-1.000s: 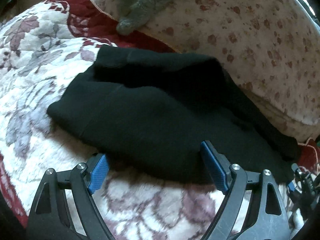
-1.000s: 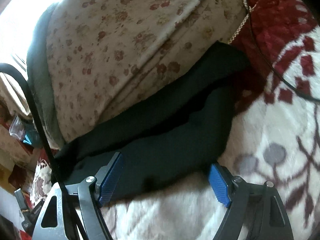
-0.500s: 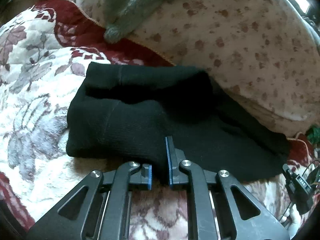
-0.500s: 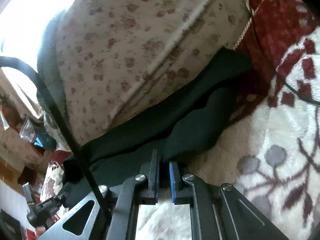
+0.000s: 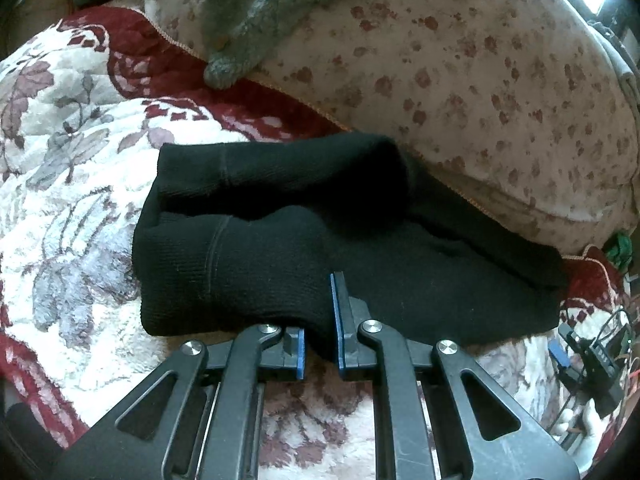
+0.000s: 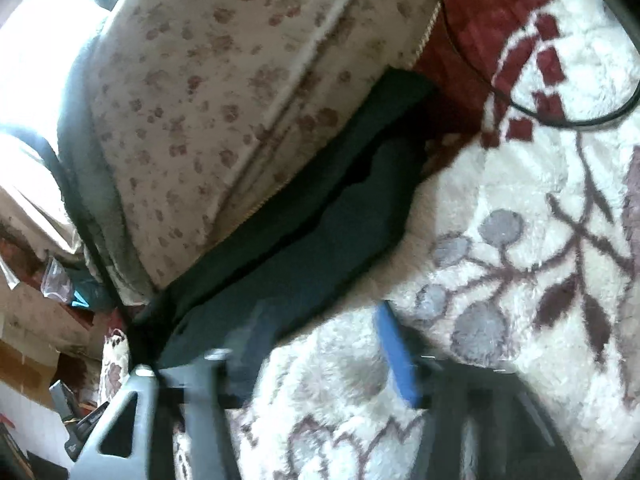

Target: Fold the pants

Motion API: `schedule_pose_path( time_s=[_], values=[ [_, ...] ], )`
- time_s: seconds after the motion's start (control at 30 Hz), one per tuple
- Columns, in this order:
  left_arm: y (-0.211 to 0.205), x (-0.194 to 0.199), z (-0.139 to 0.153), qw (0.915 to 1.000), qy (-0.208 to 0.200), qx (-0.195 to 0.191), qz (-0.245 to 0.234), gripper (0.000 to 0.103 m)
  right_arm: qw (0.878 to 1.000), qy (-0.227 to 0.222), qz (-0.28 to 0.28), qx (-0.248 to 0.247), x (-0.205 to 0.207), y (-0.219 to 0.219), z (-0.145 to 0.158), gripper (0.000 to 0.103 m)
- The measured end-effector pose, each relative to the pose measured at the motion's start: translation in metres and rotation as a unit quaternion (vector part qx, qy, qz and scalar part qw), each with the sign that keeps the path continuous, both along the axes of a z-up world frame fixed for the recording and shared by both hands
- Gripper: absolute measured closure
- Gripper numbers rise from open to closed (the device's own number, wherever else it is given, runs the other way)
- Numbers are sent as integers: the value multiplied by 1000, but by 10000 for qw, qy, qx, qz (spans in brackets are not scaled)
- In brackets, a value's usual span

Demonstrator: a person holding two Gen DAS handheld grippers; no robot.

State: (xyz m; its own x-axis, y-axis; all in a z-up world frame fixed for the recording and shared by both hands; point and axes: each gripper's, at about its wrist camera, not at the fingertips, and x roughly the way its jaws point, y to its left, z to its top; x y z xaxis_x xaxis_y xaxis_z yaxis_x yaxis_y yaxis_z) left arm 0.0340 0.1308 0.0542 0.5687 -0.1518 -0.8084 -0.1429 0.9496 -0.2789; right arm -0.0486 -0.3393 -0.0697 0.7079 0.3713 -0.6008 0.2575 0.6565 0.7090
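The black pants (image 5: 280, 240) lie folded in layers on a floral red and white blanket (image 5: 68, 184), against a spotted cushion. My left gripper (image 5: 320, 336) is shut on the near edge of the pants, a fold of black fabric pinched between its blue pads. In the right wrist view the pants (image 6: 320, 236) stretch diagonally along the cushion. My right gripper (image 6: 324, 344) is open, blurred with motion, its right blue pad (image 6: 396, 356) over the blanket and its left finger at the pants' near edge.
A beige spotted cushion (image 5: 480, 80) borders the pants at the back, with a grey plush piece (image 5: 256, 28) on top. A black cable (image 6: 560, 120) loops over the blanket at the right. Clutter and boxes (image 6: 36, 360) sit off the bed's left edge.
My right gripper, shut on the pants' edge half a second ago, has opened and let go. My left gripper closed on the pants a second ago and still holds them.
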Motion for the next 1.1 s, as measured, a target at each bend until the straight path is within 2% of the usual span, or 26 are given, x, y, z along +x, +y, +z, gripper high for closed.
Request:
schedule_pose_path(
  time_s=[0.1,0.13,0.17,0.2,0.23,0.27,0.37,0.57,0.77,0.97,1.03,1.1],
  values=[
    [0,1,-4,10000,42,24,5,93,9999,-85,-136,24,15,-6,-6,49],
    [-1,2,-5,10000,55,48,1,93,9997,-148,-186,34,18,-8,-6,55],
    [-2,3,-6,9999,71,83,-8,93,9995,-224,-230,32,24,-9,-7,69],
    [-3,4,-7,9999,92,117,-9,93,9994,-251,-234,46,32,-12,-9,78],
    [-3,6,-8,9998,110,136,-6,94,9996,-205,-183,116,39,-12,-13,94],
    [-3,7,-8,9998,120,140,-6,94,9996,-156,-112,215,46,-12,-17,97],
    [1,8,1,10000,12,57,-39,93,9989,-426,-81,157,41,-11,-5,98],
    [16,2,22,9998,-99,14,-157,94,9954,-941,177,81,1,0,39,98],
    [53,-22,23,9993,143,-185,-288,94,9924,-1036,666,53,-49,36,63,98],
    [79,-50,13,9991,319,-93,-267,93,9903,-824,1043,399,-100,71,51,98],
    [84,-55,9,9992,322,-70,-225,93,9911,-729,1077,295,-107,78,45,98],
    [87,-59,0,9990,404,-115,-166,93,9931,-516,1019,253,-110,80,35,94]
  ],
)
